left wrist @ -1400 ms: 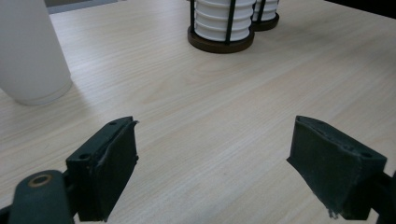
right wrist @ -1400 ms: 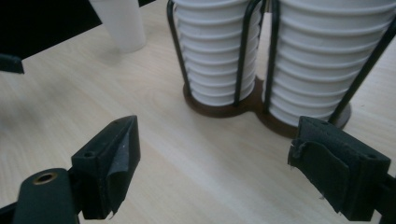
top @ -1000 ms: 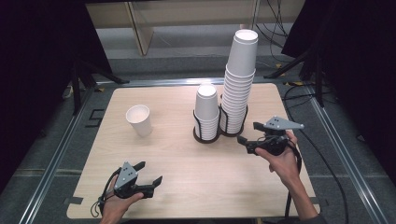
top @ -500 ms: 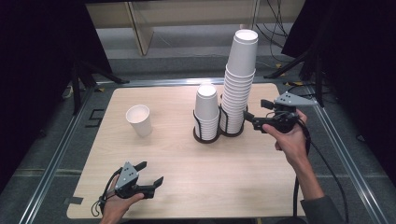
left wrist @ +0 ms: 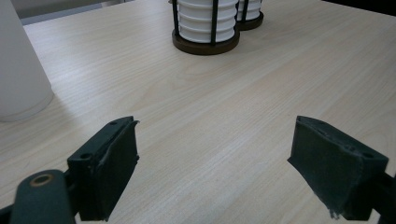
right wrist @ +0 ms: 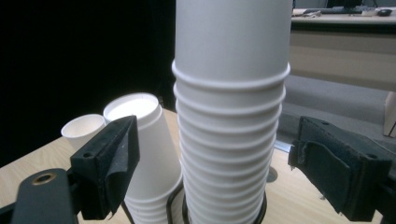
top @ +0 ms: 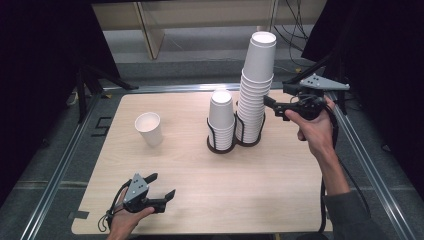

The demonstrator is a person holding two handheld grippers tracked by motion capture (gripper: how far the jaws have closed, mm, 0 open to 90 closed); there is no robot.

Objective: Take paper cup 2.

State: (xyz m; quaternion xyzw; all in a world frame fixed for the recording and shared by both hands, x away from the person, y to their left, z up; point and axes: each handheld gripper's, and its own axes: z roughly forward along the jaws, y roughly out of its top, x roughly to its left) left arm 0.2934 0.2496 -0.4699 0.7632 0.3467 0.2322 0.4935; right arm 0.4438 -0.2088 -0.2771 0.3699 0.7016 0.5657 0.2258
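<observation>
Desk point(top: 200, 190): pale wood surface on a metal frame, dark surroundings.
Left claw point(top: 167, 194): my left hand rests it low at the near left of the desk; jaws stand apart with bare wood between them.
Single cup point(top: 149, 128): upright, alone, left of the holders.
Short stack point(top: 221, 117): in its wire holder, mid-desk.
Tall stack point(top: 257, 80): in the adjoining holder, just right of the short stack.
Right claw point(right wrist: 215, 163): I hold it raised beside the tall stack, open, pads clear on either side.
</observation>
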